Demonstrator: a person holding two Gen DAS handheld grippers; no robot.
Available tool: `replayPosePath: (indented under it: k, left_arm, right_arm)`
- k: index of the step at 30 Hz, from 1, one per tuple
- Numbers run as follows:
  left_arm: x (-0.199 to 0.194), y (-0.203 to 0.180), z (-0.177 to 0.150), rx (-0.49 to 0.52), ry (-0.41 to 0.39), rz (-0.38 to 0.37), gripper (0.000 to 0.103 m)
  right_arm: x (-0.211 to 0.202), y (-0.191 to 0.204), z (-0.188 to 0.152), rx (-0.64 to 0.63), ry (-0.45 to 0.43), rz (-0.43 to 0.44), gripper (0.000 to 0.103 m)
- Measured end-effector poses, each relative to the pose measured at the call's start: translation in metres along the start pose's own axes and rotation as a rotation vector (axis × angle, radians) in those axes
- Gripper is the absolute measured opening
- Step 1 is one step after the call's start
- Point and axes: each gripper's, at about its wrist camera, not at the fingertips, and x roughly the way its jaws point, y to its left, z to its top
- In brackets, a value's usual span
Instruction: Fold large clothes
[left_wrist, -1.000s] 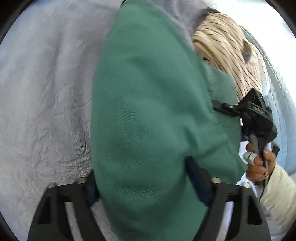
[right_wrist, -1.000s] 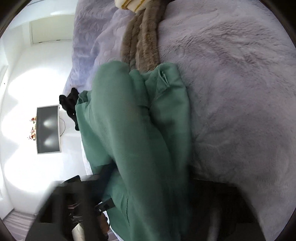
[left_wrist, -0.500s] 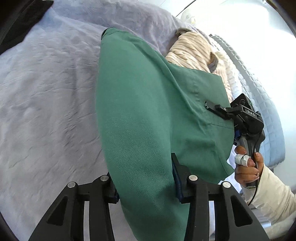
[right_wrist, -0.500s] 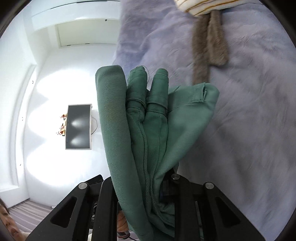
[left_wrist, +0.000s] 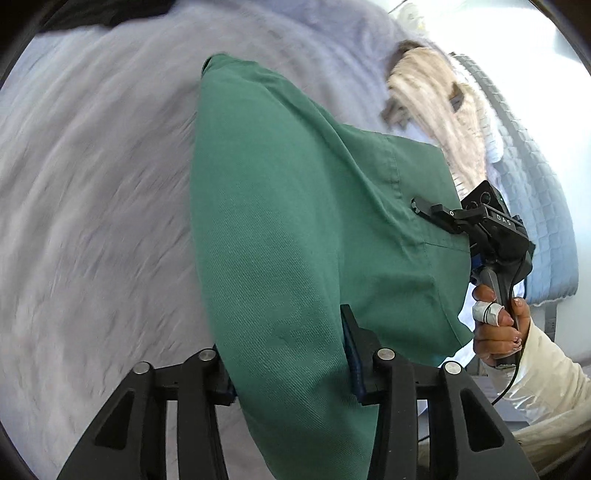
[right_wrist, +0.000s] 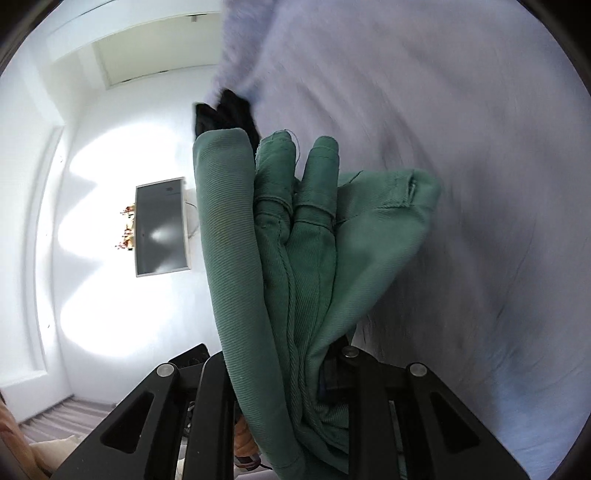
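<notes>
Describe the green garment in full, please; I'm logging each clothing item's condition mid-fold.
The green garment is a woven twill-looking fabric with stitched seams and hems. It is bunched into several layers, visible edge-on in the right wrist view. The left gripper is shut on one part, the right gripper on another, and the cloth stretches between them, seemingly lifted above the lavender bedspread. Whether any part touches the bed cannot be told.

Location: home bedroom.
A lavender bedspread (right_wrist: 461, 184) covers a bed; a wall-mounted television (right_wrist: 160, 227) sits at 9 o'clock; striped clothing (left_wrist: 436, 110) lies at 1 o'clock, white walls around.
</notes>
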Motion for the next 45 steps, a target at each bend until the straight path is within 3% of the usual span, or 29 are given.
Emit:
replayPosePath:
  k: [2,6,8,9,12,14,15,16,17,21,22,25,26,28,29,30,31,33,35,36,37,38,41,43,45]
  left_arm:
    - [0.017,0.024,-0.013,-0.017,0.034,0.066,0.053]
    - [0.016,0.034,-0.02,-0.018,0.038,0.044,0.056]
    - [0.002,0.036,-0.024,0.033,0.044,0.061,0.056]
    - [-0.007,0.036,-0.023,0.054,0.043,0.067,0.056]
    - [-0.032,0.035,-0.017,0.085,-0.023,0.099,0.057]
    - [-0.04,0.036,-0.006,0.092,-0.081,0.134,0.057]
    - [-0.039,0.036,-0.002,0.089,-0.096,0.148,0.057]
    - [-0.04,0.041,-0.001,0.085,-0.107,0.162,0.057]
    - [-0.034,0.041,0.004,0.081,-0.114,0.171,0.057]
    - [0.005,0.032,0.012,0.119,-0.105,0.28,0.058]
    - [0.007,0.033,0.009,0.125,-0.111,0.302,0.067]
    - [0.021,0.034,0.007,0.106,-0.102,0.29,0.069]
    - [0.021,0.034,0.007,0.103,-0.104,0.297,0.069]
    - [0.018,0.036,0.005,0.106,-0.103,0.297,0.07]
    - [0.017,0.038,0.005,0.101,-0.1,0.292,0.07]
    - [0.018,0.038,0.005,0.098,-0.097,0.288,0.07]
    - [0.016,0.041,0.002,0.096,-0.097,0.284,0.07]
    - [0.018,0.04,0.002,0.094,-0.095,0.287,0.07]
    - [0.019,0.037,0.002,0.091,-0.097,0.296,0.07]
    - [0.019,0.037,0.002,0.091,-0.098,0.3,0.07]
    - [0.02,0.036,0.003,0.091,-0.098,0.302,0.07]
    - [0.021,0.034,0.004,0.089,-0.099,0.305,0.07]
    - [0.025,0.032,0.008,0.083,-0.097,0.311,0.071]
    - [0.028,0.032,0.01,0.085,-0.097,0.32,0.076]
    - [0.031,0.032,0.011,0.089,-0.096,0.322,0.078]
  right_arm:
    - [0.019,-0.019,-0.012,0.035,0.01,-0.037,0.021]
    - [0.027,-0.04,-0.018,0.111,-0.009,-0.119,0.029]
    - [0.021,-0.024,-0.017,0.05,0.001,-0.252,0.046]
    - [0.015,-0.012,-0.017,0.0,0.001,-0.34,0.06]
    - [0.002,0.022,-0.017,-0.115,-0.055,-0.505,0.063]
    - [-0.003,0.037,-0.018,-0.171,-0.092,-0.538,0.062]
    - [-0.002,0.041,-0.018,-0.19,-0.095,-0.536,0.048]
    - [0.002,0.046,-0.015,-0.206,-0.089,-0.527,0.006]
    - [0.006,0.047,-0.013,-0.221,-0.077,-0.527,0.008]
    - [0.034,0.081,-0.011,-0.442,-0.103,-0.671,0.007]
    - [0.035,0.082,-0.012,-0.47,-0.105,-0.708,0.007]
    - [0.04,0.047,-0.004,-0.465,-0.067,-0.857,0.008]
    - [0.038,0.031,0.003,-0.396,-0.044,-0.856,0.009]
    - [0.012,0.006,0.011,-0.204,-0.082,-0.652,0.017]
    - [0.0,0.0,0.012,-0.149,-0.112,-0.573,0.028]
    - [-0.015,-0.01,0.012,-0.077,-0.148,-0.482,0.063]
    - [-0.023,-0.016,0.012,-0.043,-0.17,-0.438,0.08]
    - [-0.03,-0.03,0.017,0.018,-0.167,-0.324,0.08]
    - [-0.026,-0.039,0.024,0.052,-0.139,-0.284,0.077]
    - [-0.02,-0.043,0.03,0.062,-0.123,-0.268,0.066]
    - [-0.017,-0.047,0.036,0.075,-0.108,-0.269,0.037]
    - [-0.011,-0.048,0.041,0.079,-0.1,-0.27,0.021]
    - [-0.003,-0.001,0.043,-0.125,-0.151,-0.345,0.01]
    - [-0.002,0.04,0.031,-0.345,-0.184,-0.475,0.007]
    - [0.004,0.049,0.028,-0.442,-0.186,-0.625,0.006]
